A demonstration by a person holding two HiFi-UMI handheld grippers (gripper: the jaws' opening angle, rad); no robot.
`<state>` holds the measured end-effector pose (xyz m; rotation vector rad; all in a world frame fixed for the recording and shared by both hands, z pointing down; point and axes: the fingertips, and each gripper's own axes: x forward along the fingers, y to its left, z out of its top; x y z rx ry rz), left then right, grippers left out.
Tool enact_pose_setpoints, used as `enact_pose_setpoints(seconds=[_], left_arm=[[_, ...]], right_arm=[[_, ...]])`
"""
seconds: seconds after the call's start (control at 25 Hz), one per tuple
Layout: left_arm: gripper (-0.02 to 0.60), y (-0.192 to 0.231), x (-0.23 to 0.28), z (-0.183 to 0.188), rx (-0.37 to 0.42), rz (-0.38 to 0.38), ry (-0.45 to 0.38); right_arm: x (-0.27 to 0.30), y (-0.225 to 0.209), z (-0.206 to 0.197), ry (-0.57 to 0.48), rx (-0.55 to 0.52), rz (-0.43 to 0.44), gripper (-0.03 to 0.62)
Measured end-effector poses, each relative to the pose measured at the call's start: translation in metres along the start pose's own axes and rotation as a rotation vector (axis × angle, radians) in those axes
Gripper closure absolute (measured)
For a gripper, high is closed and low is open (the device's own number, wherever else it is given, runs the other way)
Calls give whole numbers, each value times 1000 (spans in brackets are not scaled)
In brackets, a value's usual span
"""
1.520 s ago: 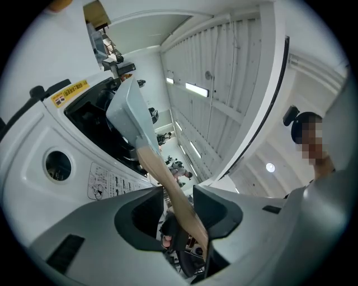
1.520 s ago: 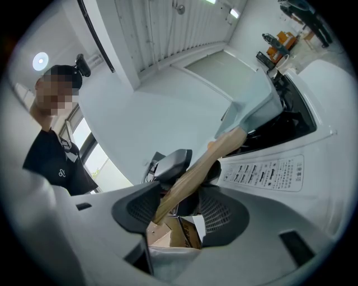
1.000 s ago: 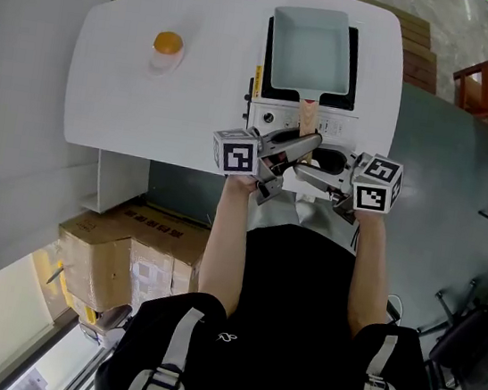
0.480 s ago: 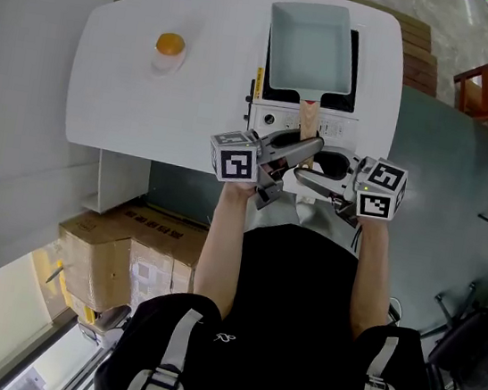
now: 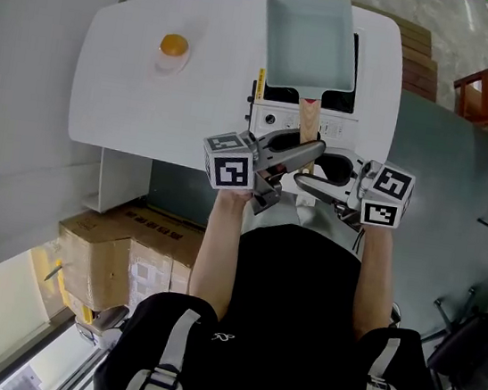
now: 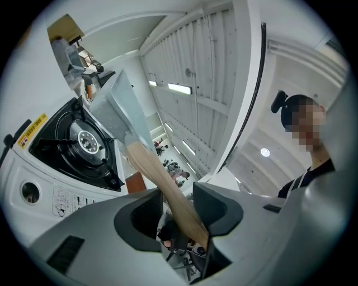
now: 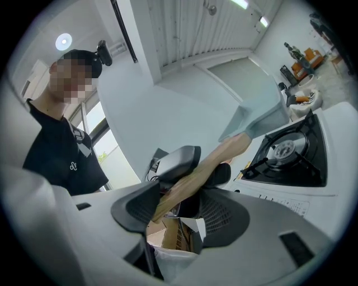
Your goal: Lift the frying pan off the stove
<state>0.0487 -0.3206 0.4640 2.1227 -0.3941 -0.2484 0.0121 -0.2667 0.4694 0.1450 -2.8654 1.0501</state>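
One frying pan (image 5: 309, 41) is held raised above the one stove (image 5: 273, 117). The gap over the single burner (image 6: 78, 142) is shown only in the left gripper view and is not seen from the head. The pan's wooden handle (image 6: 162, 179) is clamped between the drawn-in jaws of the left gripper (image 5: 314, 147). The right gripper (image 7: 179, 209) is held with its jaws spread and the handle's end between them, seemingly ungripped. Two forearms are stretched forward side by side.

Lighting: bright, even, seemingly from ceiling strip lights (image 6: 179, 88); shadows faint. Gripper views: strong fisheye bending, black corners, soft edges.
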Motion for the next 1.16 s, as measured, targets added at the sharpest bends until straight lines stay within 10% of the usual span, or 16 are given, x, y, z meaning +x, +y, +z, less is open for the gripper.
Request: enact_pose_setpoints(seconds=[1.16], left_arm=[[402,-20,2,-1,75,7,17]], right_arm=[[-8,16,5,-6,-48,15,359]])
